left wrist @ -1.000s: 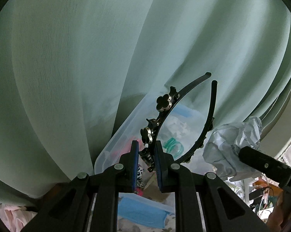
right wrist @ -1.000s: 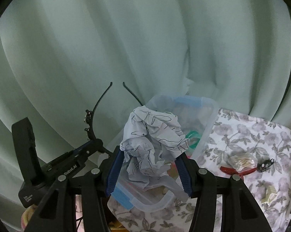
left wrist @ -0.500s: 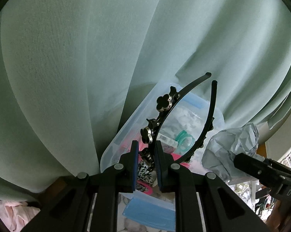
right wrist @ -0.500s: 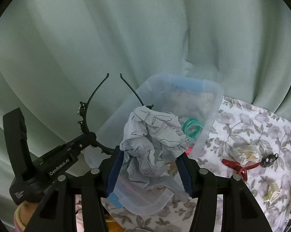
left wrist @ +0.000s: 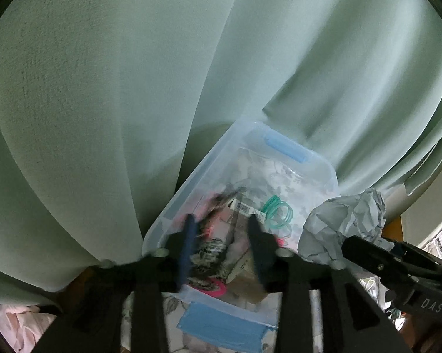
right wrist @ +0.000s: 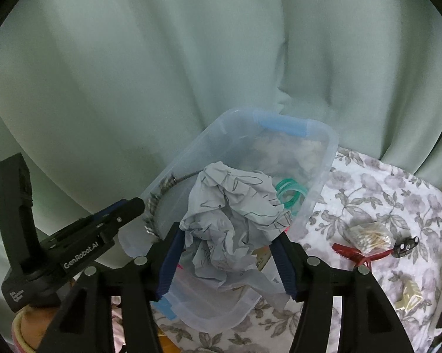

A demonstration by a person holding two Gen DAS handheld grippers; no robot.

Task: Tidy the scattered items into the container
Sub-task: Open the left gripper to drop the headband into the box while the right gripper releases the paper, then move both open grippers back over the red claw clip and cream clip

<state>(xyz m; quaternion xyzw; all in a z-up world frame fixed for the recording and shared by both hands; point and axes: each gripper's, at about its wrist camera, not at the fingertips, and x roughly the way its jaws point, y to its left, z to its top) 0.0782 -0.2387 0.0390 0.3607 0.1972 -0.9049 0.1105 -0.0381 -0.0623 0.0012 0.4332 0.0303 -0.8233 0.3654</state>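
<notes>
**Left tongs spread over the bin, right tongs holding crumpled paper**

The clear plastic container (right wrist: 318, 176), blue-handled at both ends, sits at the edge of a floral-clothed worktop (right wrist: 382, 203), its far side close against a pale green curtain (left wrist: 132, 88). The left tongs (left wrist: 221, 235) are spread wide with nothing between them, above the container's near end. The beaded black headband (right wrist: 159, 197) lies inside along the left wall, blurred. The right tongs (right wrist: 226, 253) clamp a crumpled paper ball (right wrist: 232, 211) over the container. Green rings (left wrist: 276, 211) rest inside. A red clip (right wrist: 353, 254) lies on the open cloth to the right.
</notes>
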